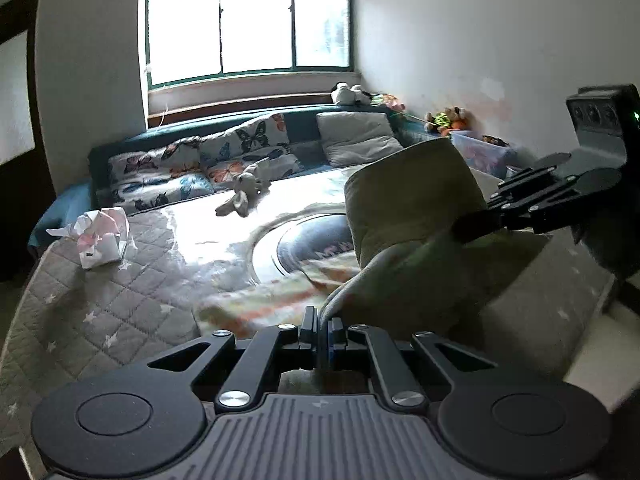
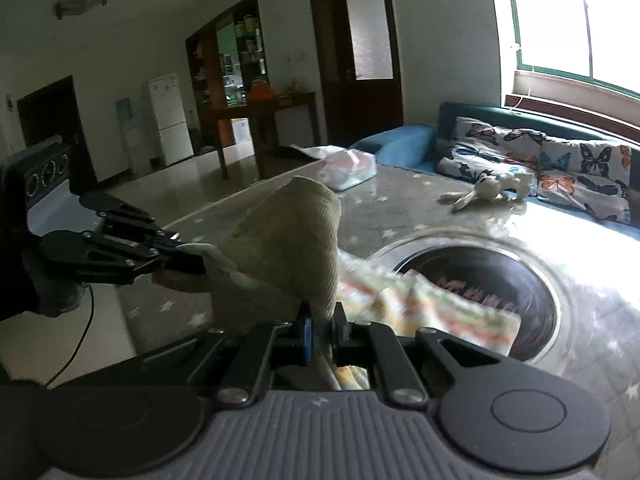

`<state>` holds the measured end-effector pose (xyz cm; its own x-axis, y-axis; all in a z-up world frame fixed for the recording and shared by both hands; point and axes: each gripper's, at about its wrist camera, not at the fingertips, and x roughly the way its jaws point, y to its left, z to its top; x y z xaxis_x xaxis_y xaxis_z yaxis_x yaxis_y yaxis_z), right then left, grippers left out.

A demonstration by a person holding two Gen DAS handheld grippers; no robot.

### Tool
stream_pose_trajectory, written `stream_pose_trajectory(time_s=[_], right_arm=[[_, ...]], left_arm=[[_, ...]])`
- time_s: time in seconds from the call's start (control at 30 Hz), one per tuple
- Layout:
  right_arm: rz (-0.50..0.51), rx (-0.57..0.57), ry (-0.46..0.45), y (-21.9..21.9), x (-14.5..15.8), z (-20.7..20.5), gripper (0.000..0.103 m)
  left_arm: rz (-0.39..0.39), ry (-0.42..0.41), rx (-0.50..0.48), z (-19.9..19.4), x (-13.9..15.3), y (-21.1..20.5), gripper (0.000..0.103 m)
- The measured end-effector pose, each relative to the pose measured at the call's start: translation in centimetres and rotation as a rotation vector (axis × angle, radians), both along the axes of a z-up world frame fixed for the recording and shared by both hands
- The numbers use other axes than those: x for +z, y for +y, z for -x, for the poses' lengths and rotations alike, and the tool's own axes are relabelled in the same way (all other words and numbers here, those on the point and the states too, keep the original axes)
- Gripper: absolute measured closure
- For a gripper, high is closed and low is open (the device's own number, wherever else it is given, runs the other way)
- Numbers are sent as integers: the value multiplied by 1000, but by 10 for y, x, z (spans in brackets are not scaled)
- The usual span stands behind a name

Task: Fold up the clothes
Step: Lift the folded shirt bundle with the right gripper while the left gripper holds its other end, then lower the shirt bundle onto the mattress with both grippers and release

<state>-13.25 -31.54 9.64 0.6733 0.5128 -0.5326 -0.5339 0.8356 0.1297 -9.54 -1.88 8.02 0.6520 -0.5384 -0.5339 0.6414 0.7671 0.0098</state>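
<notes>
A quilted grey bed cover point(image 1: 100, 312) with pale stars, lit by the window point(image 1: 248, 28) behind, is your work surface. Over it hangs the task's thing, a beige ribbed garment point(image 2: 280, 236), lifted clear of the bed and stretched between your two grippers; below it a pastel patterned cloth point(image 2: 420, 300) lies partly across a dark round printed patch point(image 2: 500, 276) on the cover.

Your left gripper point(image 1: 323, 330) is pinched nearly shut on a pale hem of the garment; your right gripper point(image 2: 322, 330) is likewise clamped narrow on another edge of it, with the patterned cloth showing just beneath its jaws. Whether that cloth is also caught there cannot be told.

Judged as the opening lift of a fold: keep both grips level with each other so the fabric hangs flat, draw the hands apart until the bulge between them smooths out, then lay it down on bare quilt, clear of the patterned cloth.

Both grippers tilt moderately downward toward the bed, each visible from the side in the other's view. Butterfly-print pillows point(image 1: 200, 168) and a plush rabbit point(image 1: 242, 194) lie well beyond.
</notes>
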Motion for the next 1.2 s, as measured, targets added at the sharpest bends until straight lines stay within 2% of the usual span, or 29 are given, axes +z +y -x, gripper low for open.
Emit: stream_pose_trajectory(time_s=[0.1,0.3,0.43,0.5,0.6,0.7,0.8,0.87,0.97,1.1,1.2], right_arm=[[9,-11,15,-3,5,-33,95],[35,-31,71,-4,-3,-108,95],[67,-69,115,1,-24,-150,95],[63,-97,149,3,-40,-167,95],[53,-154,161,1,-63,-182,84],[33,-224,158,-6,-78,-189,80],[12,-301,135,-18,-83,-185,69],[7,-328,115,-24,-82,-177,69],[-8,-338,94,-29,-79,-156,69],[14,-335,87,-27,-87,-132,69],[-2,-363,131,-34,-99,-122,69]], left_arm=[[-22,4,13,-30,0,-6,98],[-71,84,54,-109,-19,-20,98],[-87,154,99,-156,-44,-26,98],[-98,183,127,-172,-58,-29,94],[-94,208,171,-183,-74,-29,91],[-82,193,205,-185,-78,-28,82],[-91,168,229,-187,-76,-29,70],[-104,157,241,-190,-76,-28,56],[-94,165,272,-194,-76,-22,48],[-91,161,306,-198,-75,-18,47],[-100,144,329,-199,-73,-15,46]])
